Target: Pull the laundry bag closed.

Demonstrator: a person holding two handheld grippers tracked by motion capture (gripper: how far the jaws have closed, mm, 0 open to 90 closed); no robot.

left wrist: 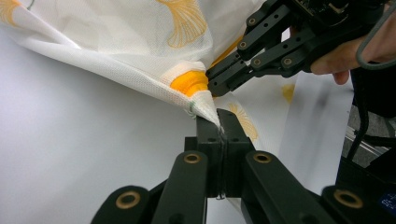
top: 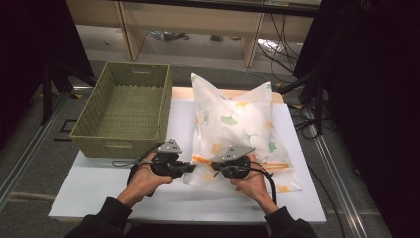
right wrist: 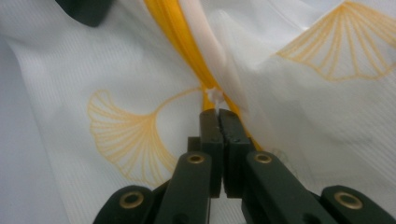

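Pinching the near corner of the pillowcase [left wrist: 140,51], the left gripper [left wrist: 218,122] is clamped on the cloth tip, while the right gripper [right wrist: 218,114] is clenched on a small tab by the orange zip [right wrist: 182,37] at the cover's open edge. Judged from this, the zip is being worked along the near edge of the pillow [top: 237,124], which lies on the bench [top: 99,188], its far corners raised. The corner is best kept taut by the left gripper so that the zip line stays straight; the tab should be drawn along the seam, not lifted, or thin cloth may be caught. A woven basket [top: 126,106] stands just beside the pillow to its left. Beyond the white bench are a concrete floor, wooden shelving, loose cables and dark curtains at both sides
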